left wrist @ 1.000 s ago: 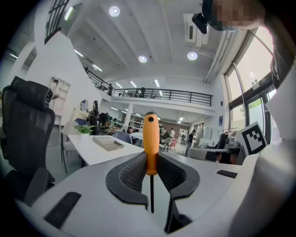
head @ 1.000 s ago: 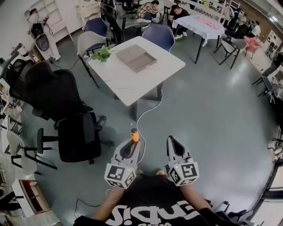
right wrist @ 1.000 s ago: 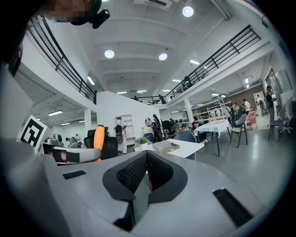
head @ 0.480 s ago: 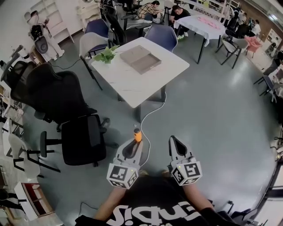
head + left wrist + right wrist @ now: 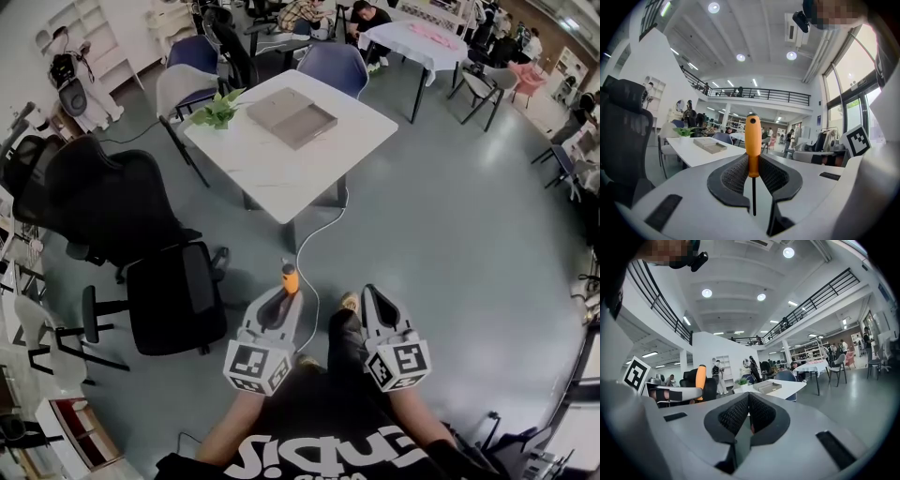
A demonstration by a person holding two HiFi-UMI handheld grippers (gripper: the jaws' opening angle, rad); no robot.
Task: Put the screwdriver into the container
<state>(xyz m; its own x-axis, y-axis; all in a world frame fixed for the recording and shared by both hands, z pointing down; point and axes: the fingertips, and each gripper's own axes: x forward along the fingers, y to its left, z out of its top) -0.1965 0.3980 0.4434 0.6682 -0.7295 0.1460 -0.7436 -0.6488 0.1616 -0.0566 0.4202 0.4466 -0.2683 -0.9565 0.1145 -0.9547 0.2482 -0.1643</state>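
The left gripper (image 5: pixel 278 302) is clenched on the screwdriver (image 5: pixel 289 278), its pads on the lower part of the orange handle, which stands up past the tips. The right gripper (image 5: pixel 373 296), just beside it, has its jaws pressed together with nothing between them. Ahead of both tools, bare grey floor (image 5: pixel 441 234) runs to the near corner of the white table (image 5: pixel 309 183). The container (image 5: pixel 291 114) lies on the table's far part, well apart from the tips, with a potted plant (image 5: pixel 217 111) to its left. A black office chair (image 5: pixel 173 295) crowds the left gripper's left side, and a white cable (image 5: pixel 314 246) crosses the floor ahead. To the right of the right gripper the floor is open. Only the left gripper view shows the thin shaft hanging between the jaws; only the head view shows a shoe (image 5: pixel 349 302) between the tools
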